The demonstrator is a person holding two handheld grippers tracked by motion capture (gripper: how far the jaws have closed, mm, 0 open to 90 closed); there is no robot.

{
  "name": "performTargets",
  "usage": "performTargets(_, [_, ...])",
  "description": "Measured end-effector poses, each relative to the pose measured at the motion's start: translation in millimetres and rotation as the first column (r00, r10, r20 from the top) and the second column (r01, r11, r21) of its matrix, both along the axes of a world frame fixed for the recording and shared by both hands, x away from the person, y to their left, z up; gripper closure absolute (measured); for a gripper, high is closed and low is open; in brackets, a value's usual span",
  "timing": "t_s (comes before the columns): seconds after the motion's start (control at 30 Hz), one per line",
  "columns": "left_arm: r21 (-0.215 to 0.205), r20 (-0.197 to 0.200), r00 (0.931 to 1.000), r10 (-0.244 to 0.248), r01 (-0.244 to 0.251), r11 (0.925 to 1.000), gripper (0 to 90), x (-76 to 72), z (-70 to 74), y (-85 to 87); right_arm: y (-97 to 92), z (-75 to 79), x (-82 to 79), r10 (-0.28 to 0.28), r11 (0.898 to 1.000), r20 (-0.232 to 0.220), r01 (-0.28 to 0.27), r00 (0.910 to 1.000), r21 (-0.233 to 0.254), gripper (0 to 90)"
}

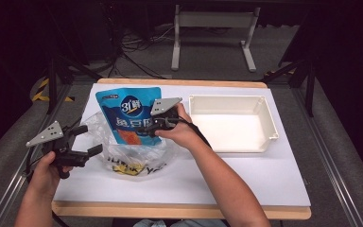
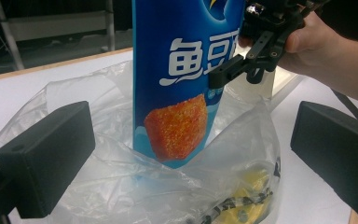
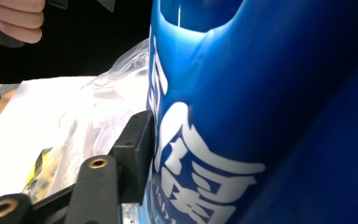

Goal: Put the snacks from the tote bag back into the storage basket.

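High view: near the worktop's left edge, the left gripper (image 1: 82, 142) stands spread before the clear plastic bag (image 1: 137, 158). Farther, the right gripper (image 1: 152, 126) pinches the blue snack pouch (image 1: 127, 116), upright in the bag; beyond, a white tray (image 1: 269, 118).

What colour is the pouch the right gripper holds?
Blue pouch with white lettering and an orange food picture; clearest in the left gripper view.

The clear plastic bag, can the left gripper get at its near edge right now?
Probably yes: the left gripper is open beside the clear plastic bag, nothing between them; the right gripper holds the blue pouch.
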State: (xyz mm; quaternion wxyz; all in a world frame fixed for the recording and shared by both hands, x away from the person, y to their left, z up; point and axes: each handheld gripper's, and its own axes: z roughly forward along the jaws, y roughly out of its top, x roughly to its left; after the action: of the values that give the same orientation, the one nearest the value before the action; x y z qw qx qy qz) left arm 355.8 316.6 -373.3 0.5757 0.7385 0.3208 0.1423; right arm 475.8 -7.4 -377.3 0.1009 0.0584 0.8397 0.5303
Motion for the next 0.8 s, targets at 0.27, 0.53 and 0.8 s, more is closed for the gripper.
performTargets(0.27, [0.000, 0.000, 1.0000, 0.004, -0.004, 1.0000, 0.3, -0.4, 0.5, 0.9, -1.1, -0.6, 0.3, -0.017, 1.000, 0.001, 0.017, 0.9999, 0.004, 54.7])
performTargets(0.53, [-0.002, 0.001, 1.0000, 0.004, -0.004, 1.0000, 0.3, -0.4, 0.5, 1.2, 0.3, 1.8, -1.2, -0.023, 1.000, 0.001, 0.023, 0.9997, -0.016, 59.9])
performTargets(0.8, [-0.004, 0.003, 0.9999, 0.010, -0.010, 0.9999, 0.3, -1.3, 0.9, 2.3, 7.3, 9.6, -3.8, -0.025, 0.998, 0.009, 0.025, 0.9997, -0.053, 61.5])
